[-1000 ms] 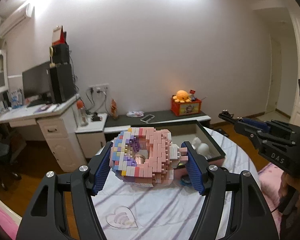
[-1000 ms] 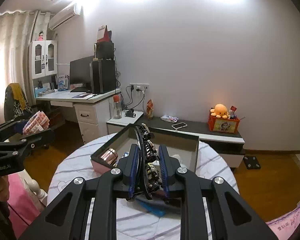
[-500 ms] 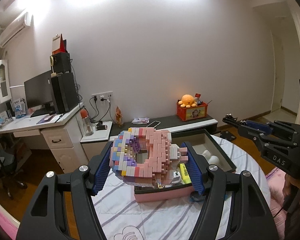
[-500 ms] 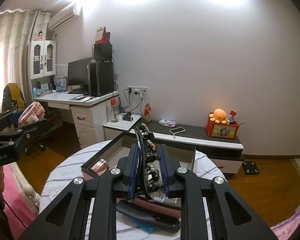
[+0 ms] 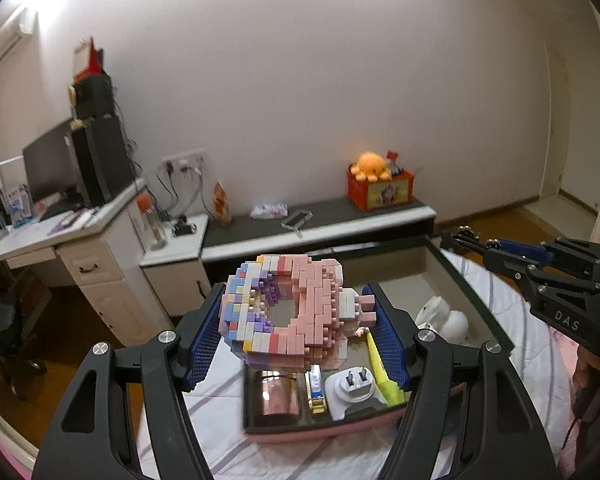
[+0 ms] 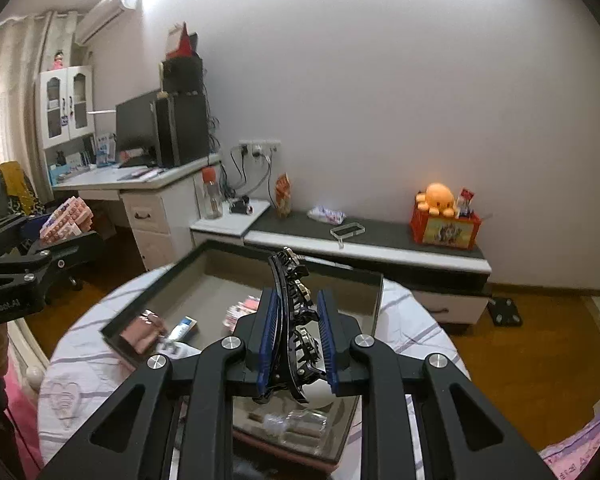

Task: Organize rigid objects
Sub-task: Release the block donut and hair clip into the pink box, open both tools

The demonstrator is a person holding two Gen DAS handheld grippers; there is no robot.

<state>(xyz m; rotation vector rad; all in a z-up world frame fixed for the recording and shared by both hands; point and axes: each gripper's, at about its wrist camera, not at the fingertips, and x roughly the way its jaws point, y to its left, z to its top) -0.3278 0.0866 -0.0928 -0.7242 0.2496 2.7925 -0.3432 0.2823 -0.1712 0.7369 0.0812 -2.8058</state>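
Over the tray (image 5: 324,432) now — both grippers, loads unchanged.

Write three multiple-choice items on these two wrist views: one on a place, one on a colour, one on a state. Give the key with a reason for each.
1. Where is the orange octopus plush?
A. on the red box on the low shelf by the wall
B. inside the tray on the round table
C. on the desk beside the monitor

2. What colour is most of the block-built ring in the left gripper?
A. green
B. pink
C. black

3. How does the right gripper stand?
A. wide open and empty
B. shut on a black hair clip
C. shut on a yellow marker

Key: 1 A, the plush sits on top of the red box. 2 B, pink blocks make up most of it, with some purple, white and blue. 3 B, both blue fingers press the clip's sides.
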